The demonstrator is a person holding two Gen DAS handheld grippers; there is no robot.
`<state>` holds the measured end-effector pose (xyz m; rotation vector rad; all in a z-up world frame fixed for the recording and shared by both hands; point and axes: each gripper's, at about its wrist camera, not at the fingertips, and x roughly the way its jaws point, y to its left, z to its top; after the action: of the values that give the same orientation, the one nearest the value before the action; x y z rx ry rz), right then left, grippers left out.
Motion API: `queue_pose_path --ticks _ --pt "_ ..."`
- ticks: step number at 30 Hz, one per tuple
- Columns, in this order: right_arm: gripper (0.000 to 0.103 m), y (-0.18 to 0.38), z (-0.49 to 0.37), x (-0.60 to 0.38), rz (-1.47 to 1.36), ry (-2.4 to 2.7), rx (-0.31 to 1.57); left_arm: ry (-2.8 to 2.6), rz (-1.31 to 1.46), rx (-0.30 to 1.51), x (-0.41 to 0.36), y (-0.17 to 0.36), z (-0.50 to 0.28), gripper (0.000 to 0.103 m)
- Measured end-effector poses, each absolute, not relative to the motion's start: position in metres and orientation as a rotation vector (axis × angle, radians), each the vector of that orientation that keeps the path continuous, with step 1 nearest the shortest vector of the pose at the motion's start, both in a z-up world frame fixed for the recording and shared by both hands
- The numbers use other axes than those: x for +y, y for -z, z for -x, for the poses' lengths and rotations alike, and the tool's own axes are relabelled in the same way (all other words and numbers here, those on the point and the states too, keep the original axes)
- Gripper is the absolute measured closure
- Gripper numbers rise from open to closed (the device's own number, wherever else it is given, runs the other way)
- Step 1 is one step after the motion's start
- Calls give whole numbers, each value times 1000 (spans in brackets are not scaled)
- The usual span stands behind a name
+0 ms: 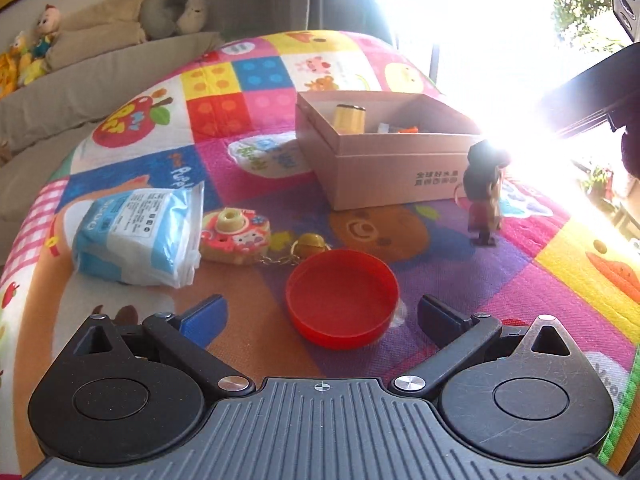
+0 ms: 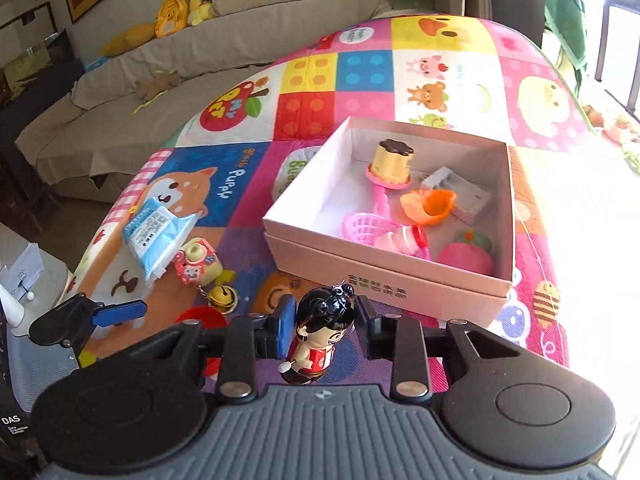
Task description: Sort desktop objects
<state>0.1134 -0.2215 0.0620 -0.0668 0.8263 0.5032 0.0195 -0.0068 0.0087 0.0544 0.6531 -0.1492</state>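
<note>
A pink cardboard box (image 2: 384,276) sits on the colourful play mat and holds several small toys, among them a pudding toy (image 2: 390,160). My right gripper (image 2: 324,322) has its jaws around a black-haired doll figure (image 2: 320,340), which stands on the mat in front of the box; the doll also shows in the left wrist view (image 1: 484,196). My left gripper (image 1: 320,318) is open and low over the mat, with a red round lid (image 1: 342,298) between its fingers. The box shows behind it (image 1: 384,176).
A blue-white tissue pack (image 1: 140,236), a pink toy camera keychain (image 1: 236,236) and a gold bell (image 1: 310,244) lie left of the lid. A grey sofa with plush toys (image 2: 192,4) stands behind the mat. Strong sunlight washes out the right side.
</note>
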Motion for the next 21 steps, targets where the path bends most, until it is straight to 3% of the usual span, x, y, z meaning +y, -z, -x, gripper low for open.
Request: queue_pose_path --ticks 7,16,21 --pt "28 -27 -87 -246 -14 -430 738 44 -148 687 -18 -5 -31 0" --pt "6 5 -50 -241 78 -421 723 -134 -194 684 19 -7 -28 0" --pt "0 15 -53 -239 20 -437 769 -199 -173 694 40 -10 -30 0"
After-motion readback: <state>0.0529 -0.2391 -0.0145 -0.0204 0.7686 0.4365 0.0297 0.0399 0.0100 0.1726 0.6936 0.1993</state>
